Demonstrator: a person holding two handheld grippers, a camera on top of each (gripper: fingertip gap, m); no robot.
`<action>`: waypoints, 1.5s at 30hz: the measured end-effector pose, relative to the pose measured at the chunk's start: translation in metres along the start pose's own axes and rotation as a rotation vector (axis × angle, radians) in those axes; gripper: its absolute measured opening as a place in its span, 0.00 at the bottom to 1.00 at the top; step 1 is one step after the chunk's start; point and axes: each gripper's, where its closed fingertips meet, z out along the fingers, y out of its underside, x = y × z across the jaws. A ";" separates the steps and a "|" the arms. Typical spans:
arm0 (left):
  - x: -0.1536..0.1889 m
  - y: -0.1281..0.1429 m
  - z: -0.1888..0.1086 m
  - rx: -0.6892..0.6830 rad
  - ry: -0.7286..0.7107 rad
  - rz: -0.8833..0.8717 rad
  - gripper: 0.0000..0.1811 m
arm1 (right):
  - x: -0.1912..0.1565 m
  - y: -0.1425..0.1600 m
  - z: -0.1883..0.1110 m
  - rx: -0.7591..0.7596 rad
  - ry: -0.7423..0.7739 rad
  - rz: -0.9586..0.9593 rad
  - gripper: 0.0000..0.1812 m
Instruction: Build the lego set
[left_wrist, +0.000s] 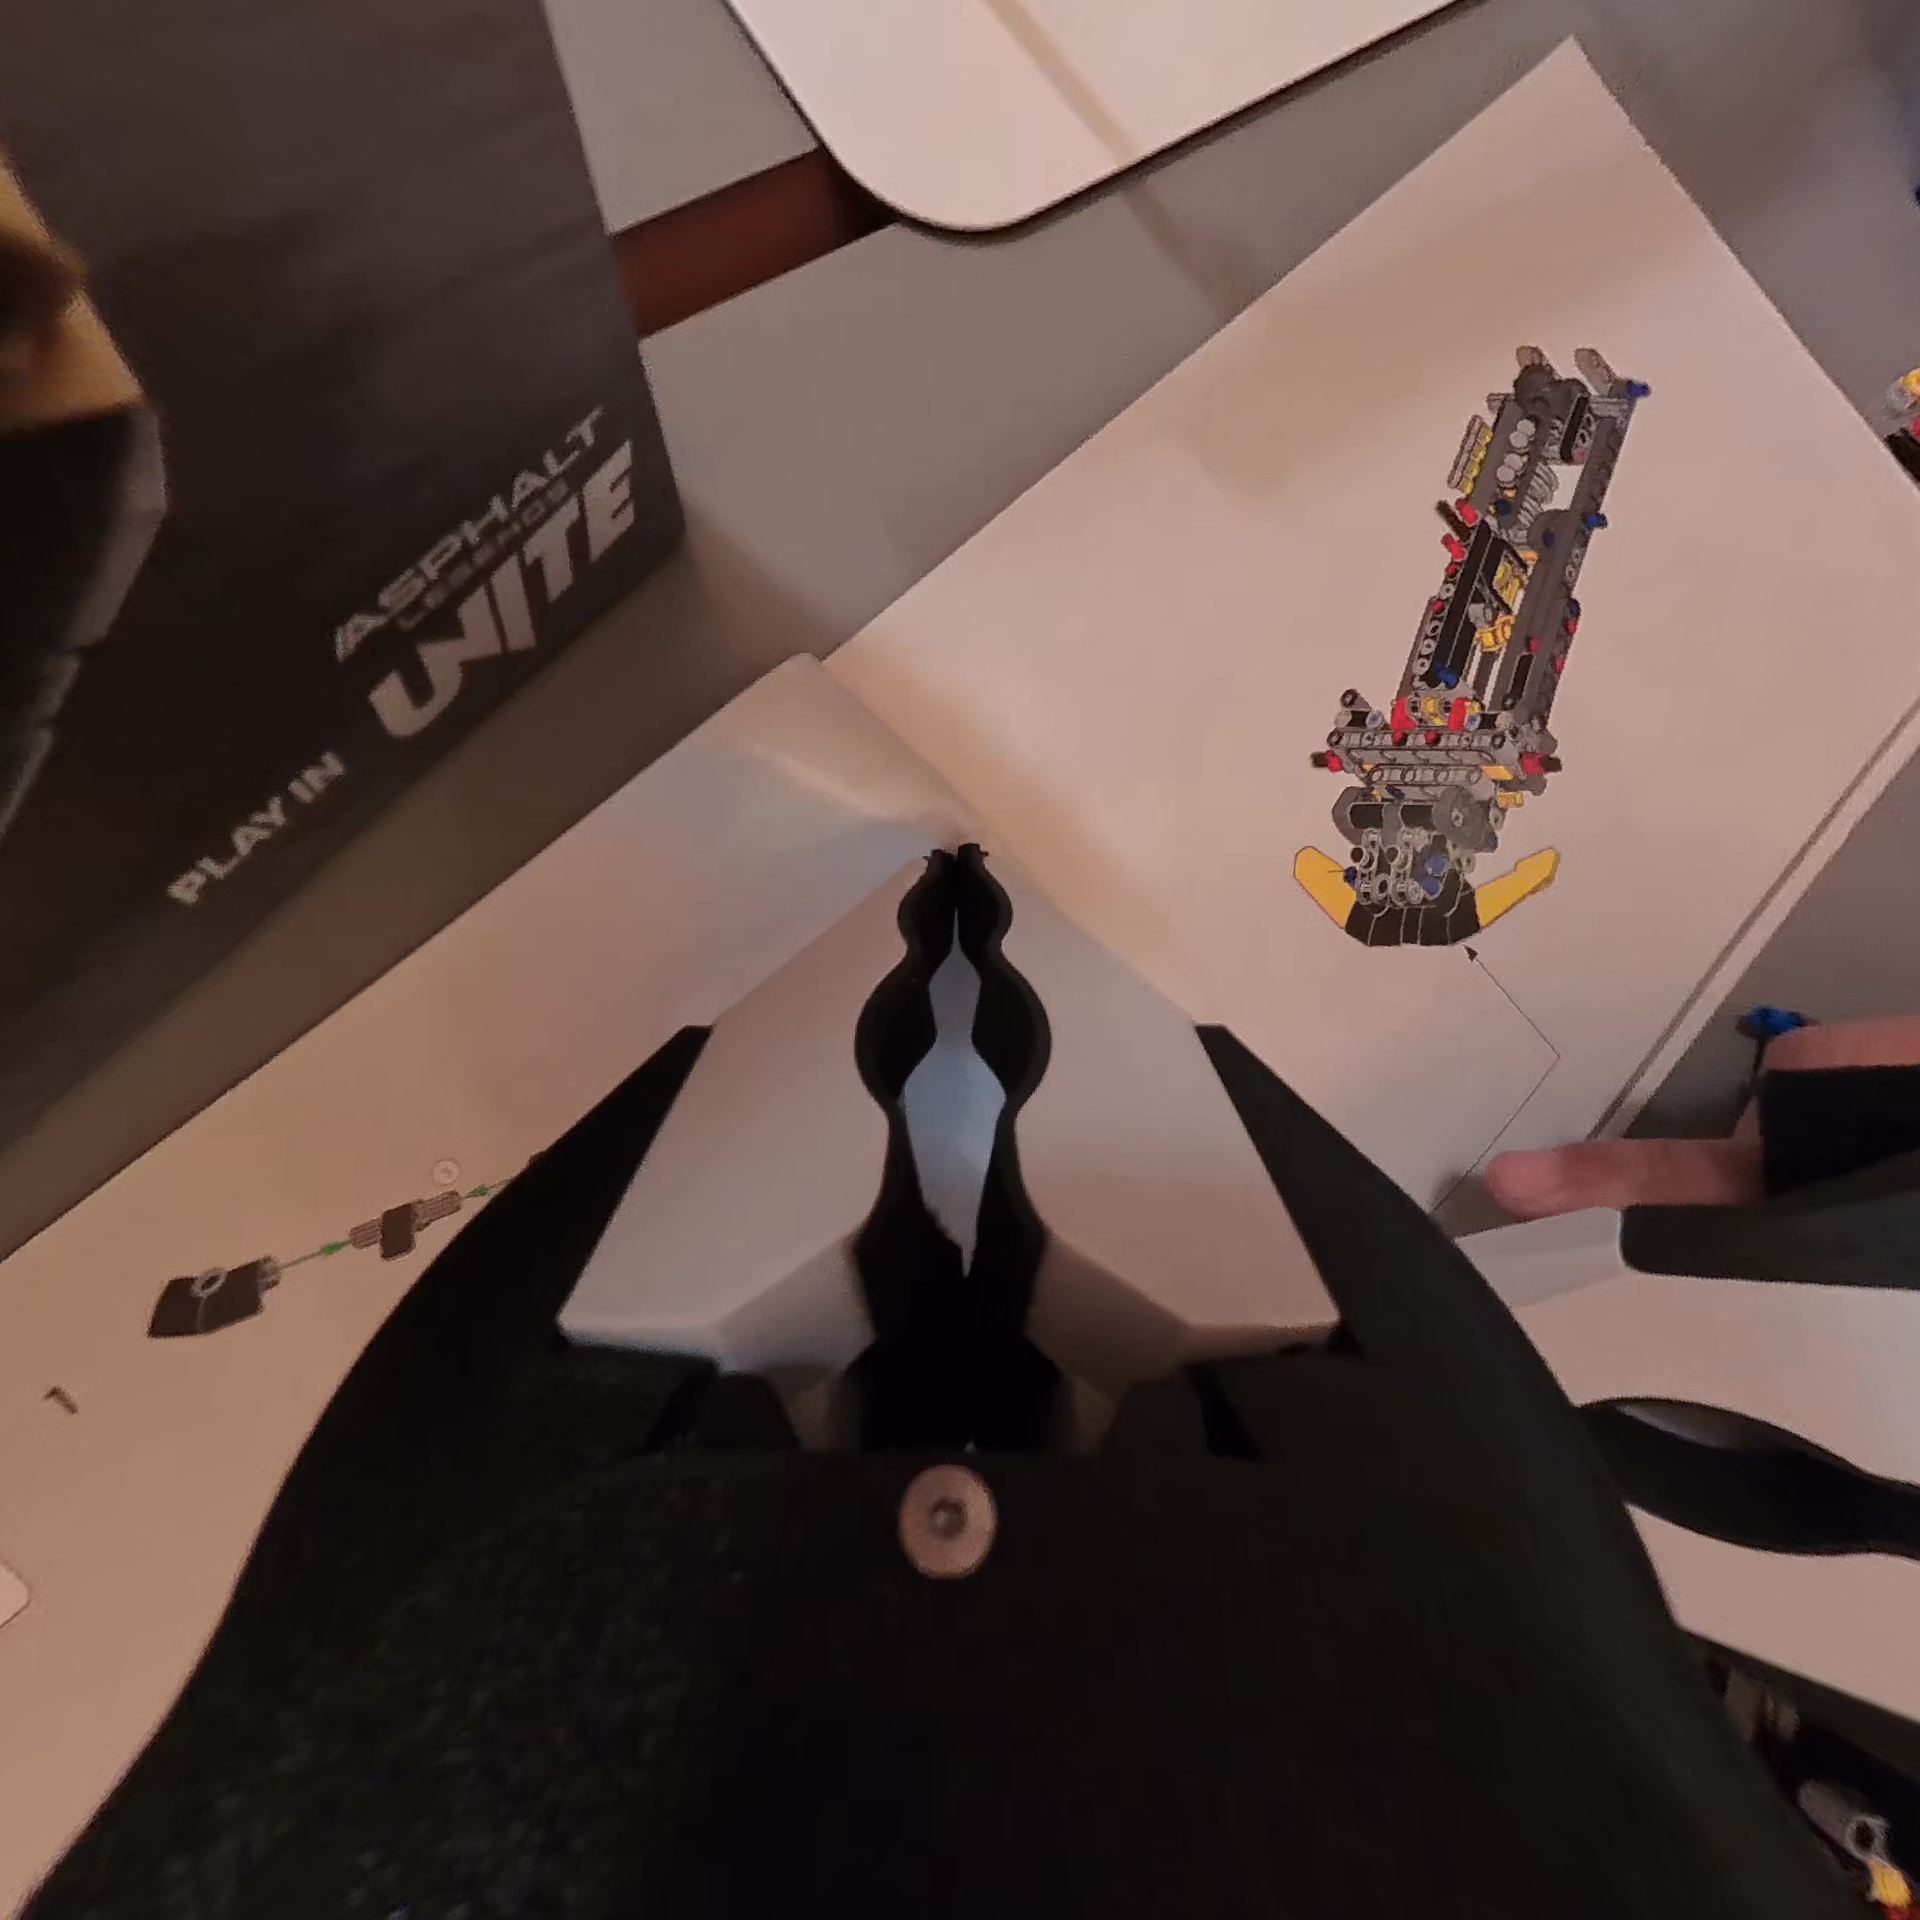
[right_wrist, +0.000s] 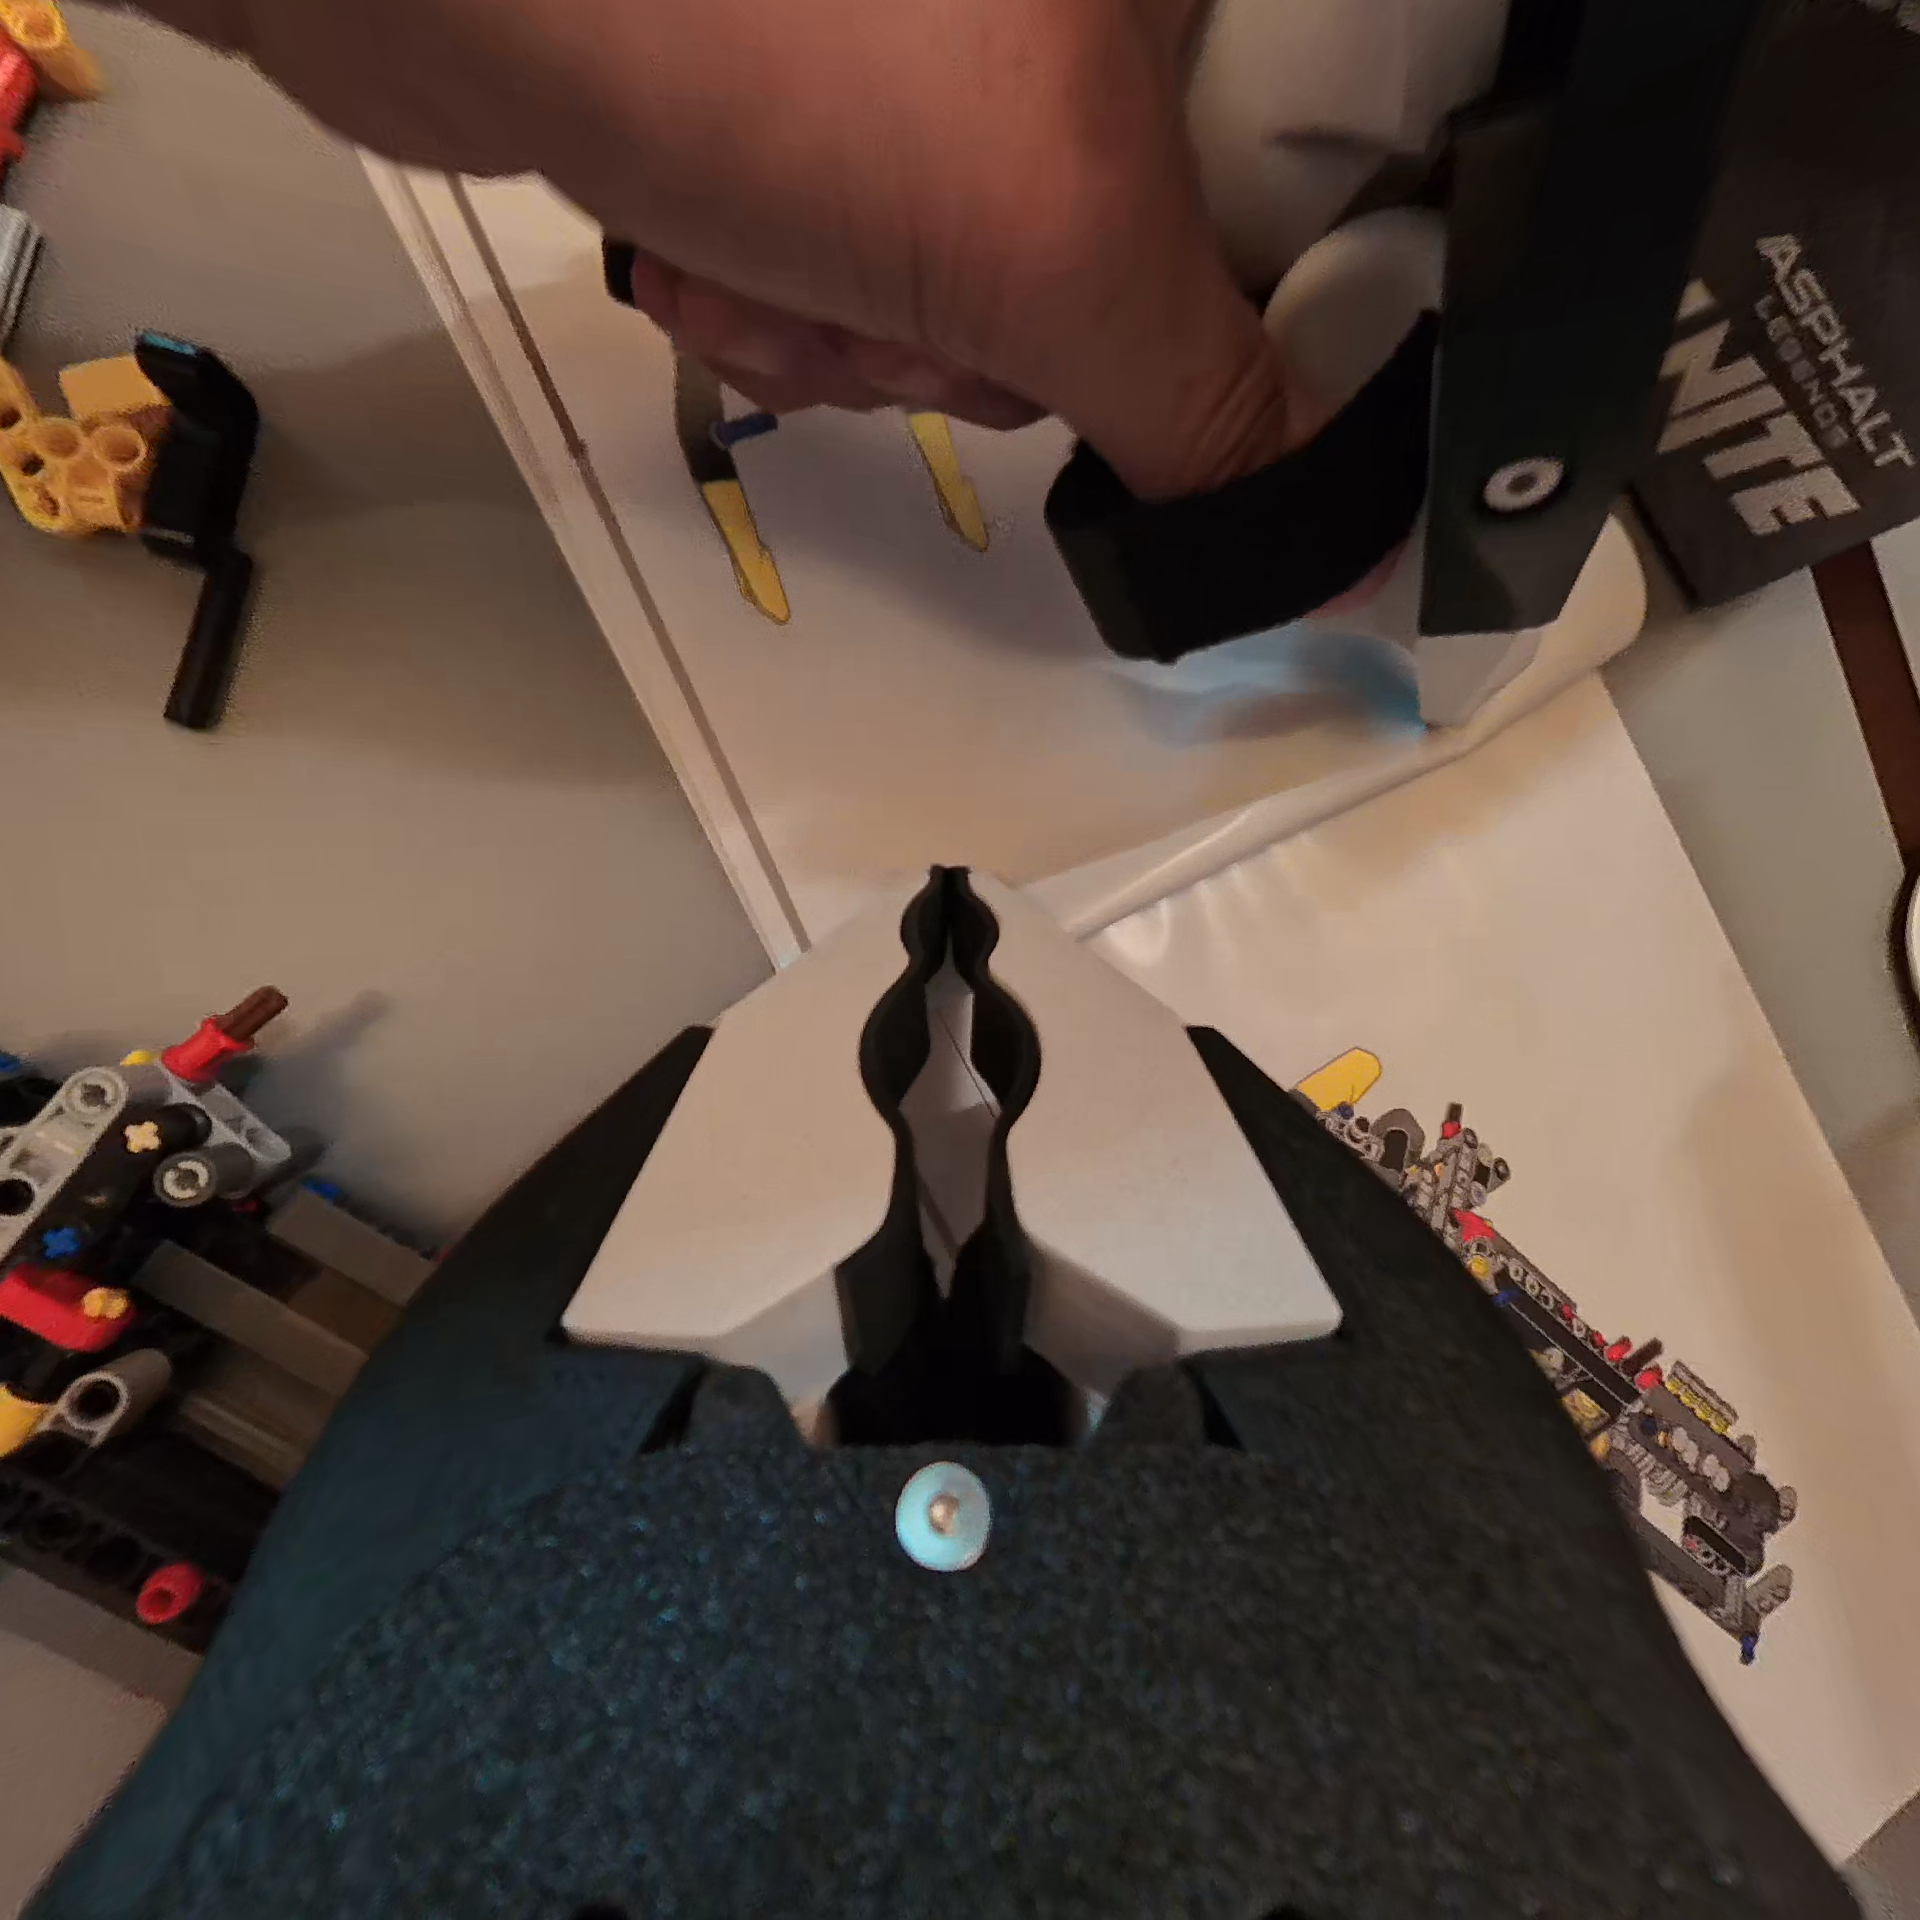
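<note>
Two hand-held grippers: both over an open instruction booklet (left_wrist: 1195, 582) on the desk (right_wrist: 260, 831), each with its tips closed together.
Left hand-held gripper (left_wrist: 957, 854): jaws meet at the tips; the tips sit at a lifted page near the booklet's fold, and whether paper is pinched between them I cannot tell.
Right hand-held gripper (right_wrist: 948, 873): jaws pressed together on nothing, tips above the booklet's lower edge beside the desk.
Partly built lego model (right_wrist: 94, 1278): on the desk left of the right hand-held gripper, grey, black and red beams with pins, well clear of the fingers.
Loose pieces: a yellow and black sub-assembly (right_wrist: 125, 457) lies farther up the desk, left of the booklet.
Booklet pages: one shows a drawing of the long chassis (left_wrist: 1475, 665); another shows small parts in a row (left_wrist: 312, 1257).
Person's hand (right_wrist: 831, 197): in the right wrist view it grips the left tool above the booklet.
Dark box (left_wrist: 343, 520): stands on the desk beyond the booklet, printed lettering on its side.
</note>
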 end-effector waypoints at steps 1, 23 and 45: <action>0.001 -0.002 -0.001 0.005 -0.013 0.012 0.00 | 0.001 -0.002 -0.002 0.005 -0.001 0.010 0.00; -0.097 0.139 -0.197 0.412 -0.194 -0.264 0.22 | -0.016 -0.022 -0.086 0.460 0.120 0.495 0.18; -0.036 0.159 -0.272 0.446 0.099 -0.116 0.22 | -0.043 -0.024 -0.092 0.489 0.092 0.403 0.19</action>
